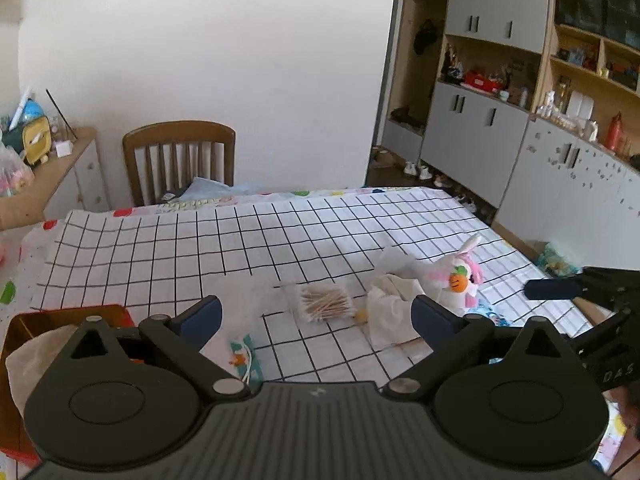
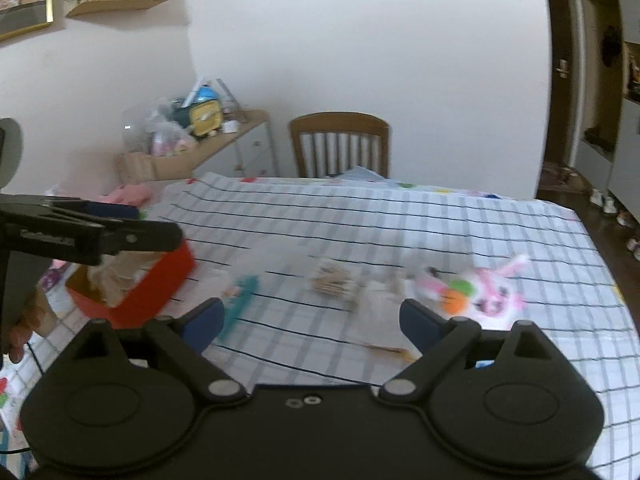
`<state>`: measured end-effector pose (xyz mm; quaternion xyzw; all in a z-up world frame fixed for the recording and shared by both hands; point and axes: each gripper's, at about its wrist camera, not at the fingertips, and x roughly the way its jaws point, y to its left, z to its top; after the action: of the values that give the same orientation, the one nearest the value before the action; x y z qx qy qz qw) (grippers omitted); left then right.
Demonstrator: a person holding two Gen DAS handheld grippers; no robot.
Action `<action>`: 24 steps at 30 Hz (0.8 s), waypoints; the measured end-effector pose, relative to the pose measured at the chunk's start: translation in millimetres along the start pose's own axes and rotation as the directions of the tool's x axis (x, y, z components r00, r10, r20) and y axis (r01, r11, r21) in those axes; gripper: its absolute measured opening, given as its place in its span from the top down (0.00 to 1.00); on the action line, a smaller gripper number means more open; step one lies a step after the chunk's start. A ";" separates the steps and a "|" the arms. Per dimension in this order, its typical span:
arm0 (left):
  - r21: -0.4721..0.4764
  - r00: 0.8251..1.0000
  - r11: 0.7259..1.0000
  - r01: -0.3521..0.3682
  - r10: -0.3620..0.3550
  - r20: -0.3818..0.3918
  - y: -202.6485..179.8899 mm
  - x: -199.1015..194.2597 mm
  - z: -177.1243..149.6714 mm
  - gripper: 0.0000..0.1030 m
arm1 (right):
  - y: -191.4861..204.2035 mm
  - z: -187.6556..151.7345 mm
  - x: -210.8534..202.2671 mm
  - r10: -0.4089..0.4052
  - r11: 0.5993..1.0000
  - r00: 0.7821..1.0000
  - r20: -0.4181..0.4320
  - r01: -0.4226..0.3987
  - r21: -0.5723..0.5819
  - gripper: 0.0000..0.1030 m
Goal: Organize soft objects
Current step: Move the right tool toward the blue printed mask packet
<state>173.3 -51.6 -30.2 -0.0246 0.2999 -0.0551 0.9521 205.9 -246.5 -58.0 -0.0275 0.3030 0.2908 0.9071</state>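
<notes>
A white and pink plush rabbit (image 1: 460, 278) holding an orange carrot lies on the checked tablecloth, also seen blurred in the right wrist view as the plush rabbit (image 2: 490, 292). A crumpled white cloth (image 1: 390, 304) lies beside it, blurred as the cloth (image 2: 376, 312). A red box (image 2: 160, 284) with a pale cloth inside sits at the left, its rim (image 1: 72, 314) showing in the left wrist view. My left gripper (image 1: 316, 314) is open above the table with nothing between its fingers. My right gripper (image 2: 310, 320) is open too, empty, short of the rabbit.
A clear bag of cotton swabs (image 1: 326, 302) and a small teal packet (image 1: 244, 356) lie mid-table. A wooden chair (image 1: 180, 160) stands at the far edge. Grey cabinets (image 1: 480, 120) line the right wall, and a cluttered sideboard (image 2: 192, 148) stands at the left.
</notes>
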 end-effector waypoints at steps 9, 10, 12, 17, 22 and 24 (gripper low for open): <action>0.007 1.000 1.000 0.028 -0.028 -0.011 -18.6 30.2 -8.3 0.01 | -56.8 -20.2 0.7 -0.125 0.992 0.992 -0.014 0.125 0.011 0.09; 0.008 1.000 1.000 0.013 -0.012 -0.013 -18.8 33.5 -9.6 0.01 | -62.5 -23.2 3.2 -0.146 0.989 0.989 -0.022 0.146 0.008 0.09; -0.007 1.000 1.000 0.001 -0.001 -0.022 -16.0 40.4 -13.9 0.01 | -72.7 -28.4 7.2 -0.171 0.985 0.984 -0.038 0.172 0.000 0.09; -0.045 0.998 0.998 -0.049 0.047 -0.051 -4.3 55.5 -24.5 0.01 | -101.6 -43.2 26.8 -0.215 0.976 0.971 -0.105 0.216 0.004 0.12; -0.048 0.987 0.990 -0.135 0.131 -0.093 10.4 71.1 -35.7 0.01 | -122.2 -53.7 47.4 -0.236 0.970 0.958 -0.161 0.242 0.015 0.12; -0.061 0.980 0.983 -0.173 0.166 -0.112 19.3 79.4 -39.5 0.02 | -129.1 -56.4 53.2 -0.238 0.969 0.955 -0.176 0.246 0.022 0.12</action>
<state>217.0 -42.4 -109.2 -0.0296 0.3531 0.0356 0.9344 280.5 -339.2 -150.3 -0.0698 0.3808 0.1673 0.9067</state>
